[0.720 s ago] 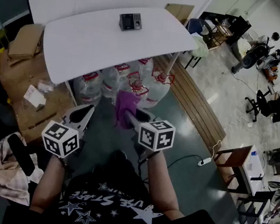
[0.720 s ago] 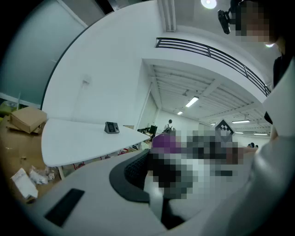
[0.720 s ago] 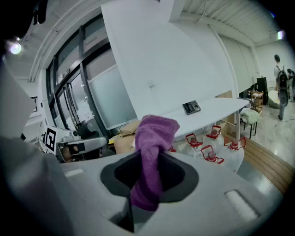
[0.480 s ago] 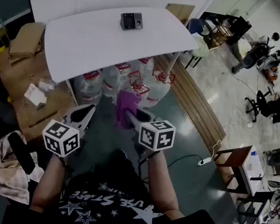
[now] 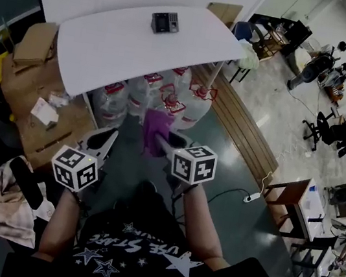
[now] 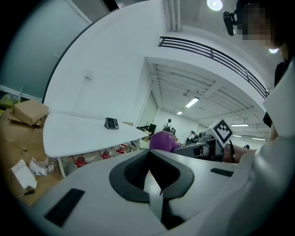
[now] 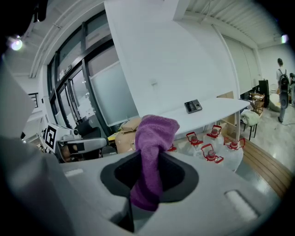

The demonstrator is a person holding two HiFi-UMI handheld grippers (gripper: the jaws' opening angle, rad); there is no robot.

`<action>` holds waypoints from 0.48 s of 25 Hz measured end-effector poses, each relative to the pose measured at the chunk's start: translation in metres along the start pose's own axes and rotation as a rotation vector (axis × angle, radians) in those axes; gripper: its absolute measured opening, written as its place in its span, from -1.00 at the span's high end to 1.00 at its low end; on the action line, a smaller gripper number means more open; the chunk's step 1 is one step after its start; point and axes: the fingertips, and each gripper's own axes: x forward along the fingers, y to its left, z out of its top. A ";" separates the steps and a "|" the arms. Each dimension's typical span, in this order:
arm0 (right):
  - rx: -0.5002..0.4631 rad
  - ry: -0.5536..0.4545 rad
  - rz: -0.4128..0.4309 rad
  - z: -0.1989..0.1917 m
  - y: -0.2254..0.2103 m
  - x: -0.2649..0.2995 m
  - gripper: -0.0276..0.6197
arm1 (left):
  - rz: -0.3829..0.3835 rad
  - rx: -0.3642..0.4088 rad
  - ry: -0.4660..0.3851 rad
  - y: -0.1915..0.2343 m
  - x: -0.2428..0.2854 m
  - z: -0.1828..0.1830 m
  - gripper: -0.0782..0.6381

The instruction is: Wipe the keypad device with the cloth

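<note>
Head view: the keypad [image 5: 165,22] sits on the counter [image 5: 110,45], well away from me.
Left gripper view: my left gripper [image 6: 149,162] has its jaws together, empty.
Right gripper view: my right gripper [image 7: 146,184] clamps the cloth [image 7: 153,138].
Risk: a thin pinch may let the cloth slip during wiping.

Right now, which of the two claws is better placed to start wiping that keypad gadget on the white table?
The right claw: it is clamped on the purple cloth. The left claw is shut and empty. Both are short of the table where the keypad device sits.
</note>
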 end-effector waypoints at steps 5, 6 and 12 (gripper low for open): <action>0.006 -0.011 -0.008 -0.003 0.000 -0.006 0.61 | 0.001 0.013 0.003 -0.003 -0.003 -0.005 0.76; 0.009 -0.016 -0.010 -0.002 -0.001 -0.006 0.61 | 0.000 0.017 0.002 -0.002 -0.003 -0.005 0.76; 0.024 -0.019 -0.032 0.001 -0.004 -0.007 0.61 | -0.001 -0.003 -0.011 0.006 -0.002 -0.004 0.76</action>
